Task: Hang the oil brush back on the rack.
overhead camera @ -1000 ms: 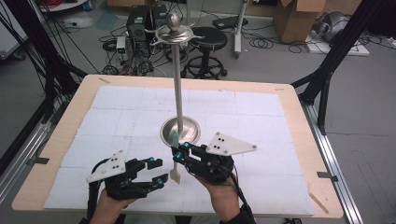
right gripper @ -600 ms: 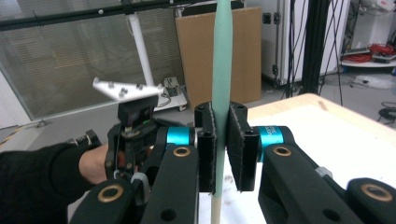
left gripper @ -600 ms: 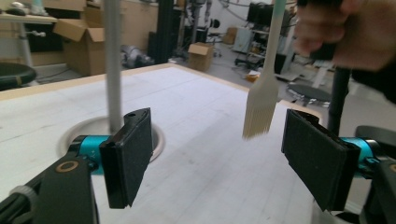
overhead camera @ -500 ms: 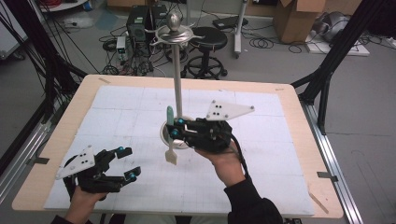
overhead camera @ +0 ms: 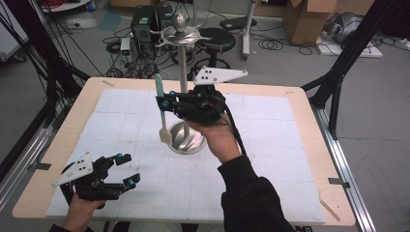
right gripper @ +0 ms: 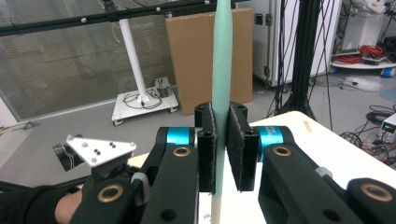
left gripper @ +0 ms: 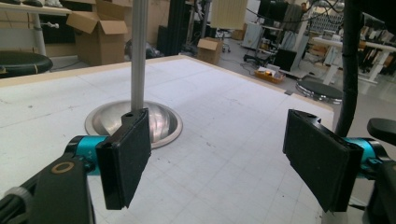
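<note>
My right gripper (overhead camera: pixel 163 102) is shut on a spatula (overhead camera: pixel 159 89) with a teal handle and a cream blade. It holds the spatula upright in the air, just left of the metal stand's pole (overhead camera: pixel 183 72) and above its round base (overhead camera: pixel 189 143). In the right gripper view the teal handle (right gripper: pixel 221 60) rises between the closed pads of the right gripper (right gripper: pixel 221 156). My left gripper (overhead camera: pixel 126 169) hovers low at the table's front left. Its jaws have just been opening and nothing lies between them. The left gripper view has the left gripper (left gripper: pixel 219 158) facing the stand's base (left gripper: pixel 161 125).
The stand carries a ring of hooks and a knob at its top (overhead camera: pixel 180 30). A white gridded mat (overhead camera: pixel 280 159) covers the wooden table (overhead camera: pixel 319 140). Beyond the far edge stand stools, cables and boxes on the floor.
The right gripper lifted the spatula and carried it away from the front edge, up beside the pole. The left gripper drew off to the front left and its jaws opened wider.
</note>
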Motion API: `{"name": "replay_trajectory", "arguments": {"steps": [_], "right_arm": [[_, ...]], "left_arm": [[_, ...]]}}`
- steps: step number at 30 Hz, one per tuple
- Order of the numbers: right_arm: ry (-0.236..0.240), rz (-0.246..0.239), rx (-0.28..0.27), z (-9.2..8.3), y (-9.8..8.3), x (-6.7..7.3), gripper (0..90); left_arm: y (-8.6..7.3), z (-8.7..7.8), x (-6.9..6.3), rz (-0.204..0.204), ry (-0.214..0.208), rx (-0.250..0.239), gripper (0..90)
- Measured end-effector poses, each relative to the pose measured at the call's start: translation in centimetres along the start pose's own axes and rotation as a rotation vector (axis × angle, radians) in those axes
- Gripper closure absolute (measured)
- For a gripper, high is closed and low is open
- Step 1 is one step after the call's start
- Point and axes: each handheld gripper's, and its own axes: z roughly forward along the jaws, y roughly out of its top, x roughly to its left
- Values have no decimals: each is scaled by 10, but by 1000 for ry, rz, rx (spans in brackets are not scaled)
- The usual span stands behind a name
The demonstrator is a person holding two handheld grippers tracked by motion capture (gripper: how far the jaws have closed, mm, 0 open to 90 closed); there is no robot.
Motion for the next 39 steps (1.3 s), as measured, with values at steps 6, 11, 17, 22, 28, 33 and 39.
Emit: {"name": "replay_trajectory", "arguments": {"steps": [6,11,17,22,28,33,39], "right_arm": [[-18,9,3,13,20,-7,825],[-52,23,15,19,31,-14,825],[-86,49,12,21,34,-22,825],[-102,61,4,22,38,-25,825],[-115,70,7,22,39,-25,825],[-129,86,5,21,39,-27,825],[-138,96,11,22,38,-29,824]], "left_arm": [[1,-3,3,-12,15,-21,234],[1,-4,4,-16,19,-25,234],[1,-5,4,-21,22,-28,237],[1,-5,5,-24,19,-29,237],[1,-6,5,-23,20,-33,239],[1,-5,5,-23,19,-35,239],[1,-6,5,-23,15,-31,239]]}}
